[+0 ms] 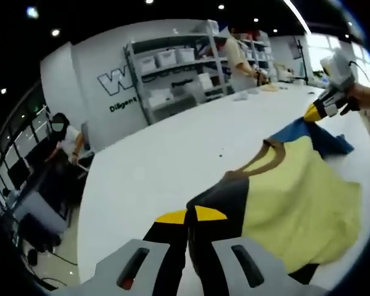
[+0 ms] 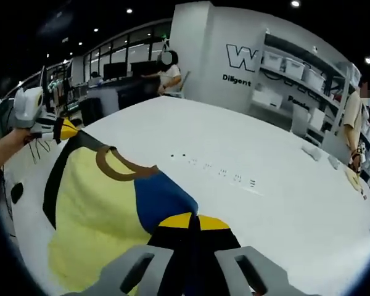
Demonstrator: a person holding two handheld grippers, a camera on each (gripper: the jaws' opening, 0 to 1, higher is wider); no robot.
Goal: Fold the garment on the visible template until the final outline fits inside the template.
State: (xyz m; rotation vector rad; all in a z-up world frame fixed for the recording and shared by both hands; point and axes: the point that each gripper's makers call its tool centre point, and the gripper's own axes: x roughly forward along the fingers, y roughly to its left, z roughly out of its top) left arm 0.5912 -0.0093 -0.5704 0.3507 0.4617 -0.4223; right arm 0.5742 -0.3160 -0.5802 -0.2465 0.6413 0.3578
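Since the garment (image 1: 308,203) is a thin knit shirt, yellow body with a brown neckband (image 2: 120,166) and one black and one blue sleeve, we judge it light, limp and non-fragile; it will sag from any held point and drag on the table rather than slide stiffly. It lies partly lifted over the white table (image 1: 172,154), spread between our two tools, with ripples across the yellow panel.

Left gripper (image 1: 191,216): yellow-tipped jaws closed together on the black shoulder or sleeve fabric. Right gripper (image 2: 191,221): jaws likewise pressed shut, on dark cloth just beyond the blue sleeve (image 2: 160,200). In the left gripper view the right tool shows at far right, pinching the blue sleeve edge; in the right gripper view the left tool shows at far left, at the black edge.

We think the best holds are seams and hems at the shoulders or sleeve ends, where doubled cloth resists slipping from the jaws; a pinch in the open yellow panel would likely bunch it.

No template outline is clear to us on the table; faint dotted marks (image 2: 222,172) beyond the shirt may belong to it, though the view is too poor to say.

Shelving with bins (image 1: 179,74) stands beyond the table, and people work at other benches.
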